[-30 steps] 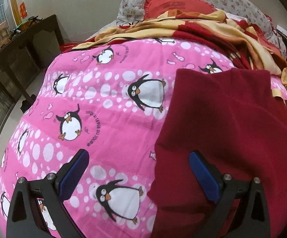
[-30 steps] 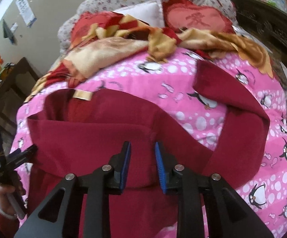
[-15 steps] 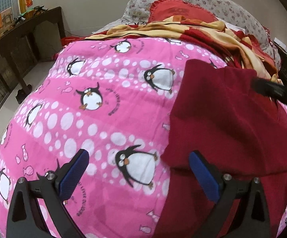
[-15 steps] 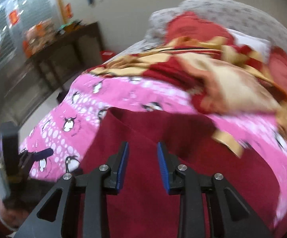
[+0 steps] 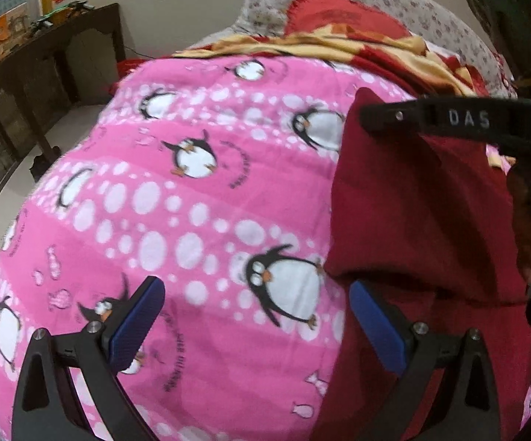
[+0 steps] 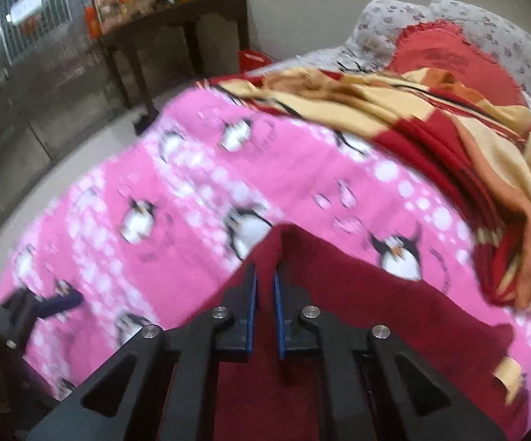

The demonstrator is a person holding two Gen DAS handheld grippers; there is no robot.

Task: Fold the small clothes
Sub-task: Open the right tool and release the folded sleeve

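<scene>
A dark red garment (image 5: 423, 213) lies folded on the right part of the pink penguin blanket (image 5: 199, 220). In the left wrist view my left gripper (image 5: 256, 316) hovers open over the blanket, its right finger at the garment's left edge, nothing between the pads. My right gripper (image 5: 366, 114) reaches in from the right to the garment's far left corner, with a hand behind it. In the right wrist view the right gripper (image 6: 263, 272) has its jaws closing to a narrow slit, with the corner of the garment (image 6: 357, 294) pinched between the pads.
A red and yellow blanket (image 6: 449, 128) lies heaped at the head of the bed in front of floral pillows (image 5: 430, 18) and a red cushion (image 6: 449, 51). A dark wooden table (image 6: 177, 33) stands beyond the bed's left side, with bare floor (image 6: 63, 154) below it.
My right gripper swung across the garment to its far left corner and closed on it, entering the left wrist view. My left gripper drifted over the blanket and stayed open.
</scene>
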